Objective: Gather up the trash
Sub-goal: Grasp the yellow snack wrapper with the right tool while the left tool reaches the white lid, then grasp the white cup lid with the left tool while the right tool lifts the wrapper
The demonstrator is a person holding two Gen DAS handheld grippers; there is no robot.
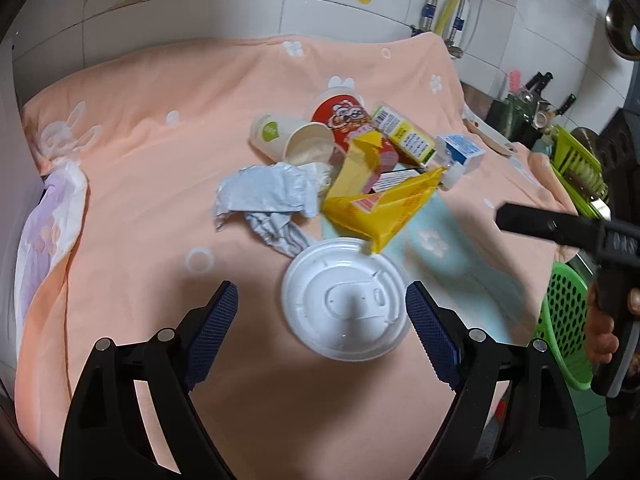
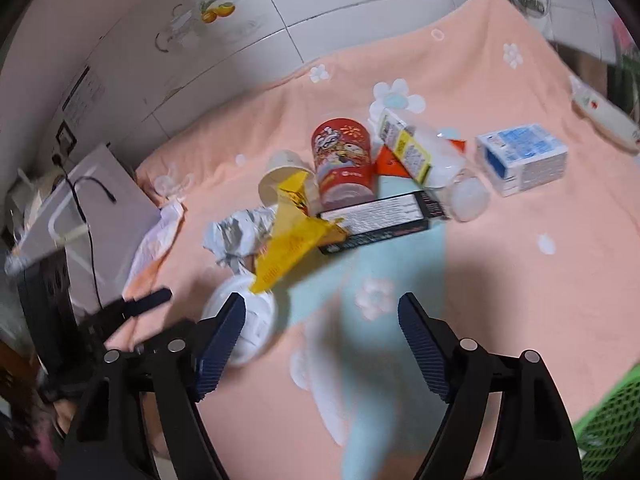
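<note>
A heap of trash lies on the peach cloth: a white plastic lid, a yellow wrapper, crumpled grey paper, a red printed cup, a white paper cup, a yellow-labelled box, a blue-and-white carton and a black box. My left gripper is open, its jaws on either side of the lid without touching it. My right gripper is open over bare cloth, just right of the lid. The right gripper's finger shows in the left wrist view.
A green mesh basket hangs off the table's right edge, also at the lower right as the basket. A green dish rack and knives stand at the far right. A white appliance with a black cable sits at the left. A tiled wall lies behind.
</note>
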